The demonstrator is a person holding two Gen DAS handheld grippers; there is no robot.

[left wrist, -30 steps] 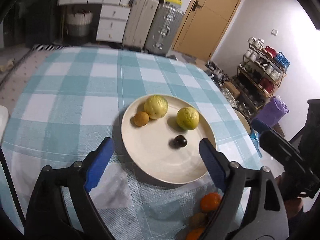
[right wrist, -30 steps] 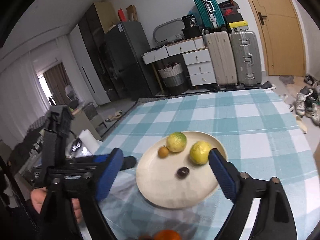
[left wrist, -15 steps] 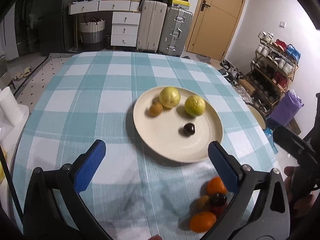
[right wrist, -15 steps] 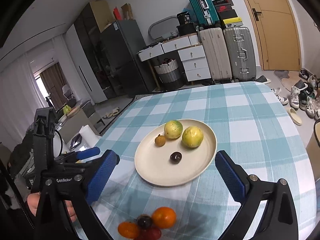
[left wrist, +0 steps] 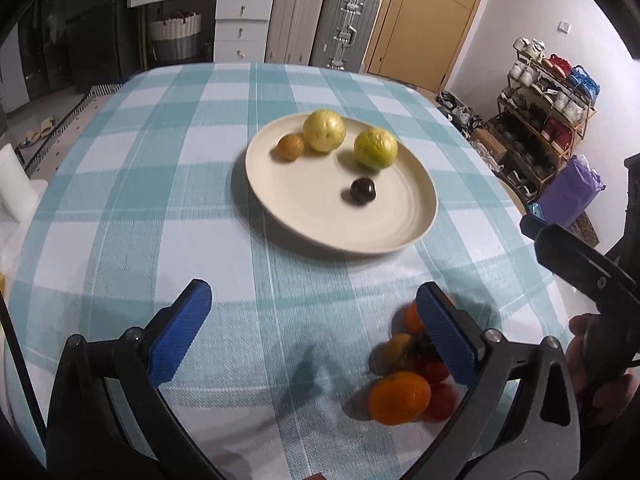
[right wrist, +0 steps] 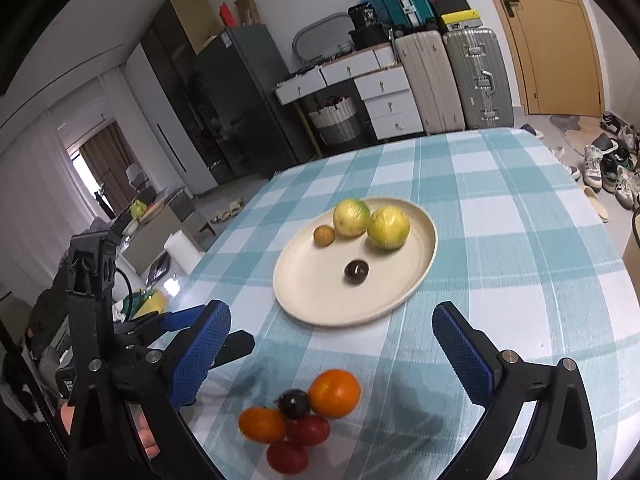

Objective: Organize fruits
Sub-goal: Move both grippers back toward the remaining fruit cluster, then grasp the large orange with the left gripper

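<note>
You were in a lived-in home: a checked tablecloth (left wrist: 168, 184) covered the dining table, suitcases (left wrist: 324, 28) and white drawers (left wrist: 240, 28) stood at 12 o'clock, a loaded shoe rack (left wrist: 548, 120) at 2 o'clock.

Four fruits (right wrist: 351, 218) on plate (right wrist: 424, 256), loose cluster (right wrist: 304, 416) on cloth

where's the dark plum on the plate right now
In the right wrist view the dark plum lies near the middle of the cream plate, alone, nearer the camera than the two yellow-green fruits.
</note>
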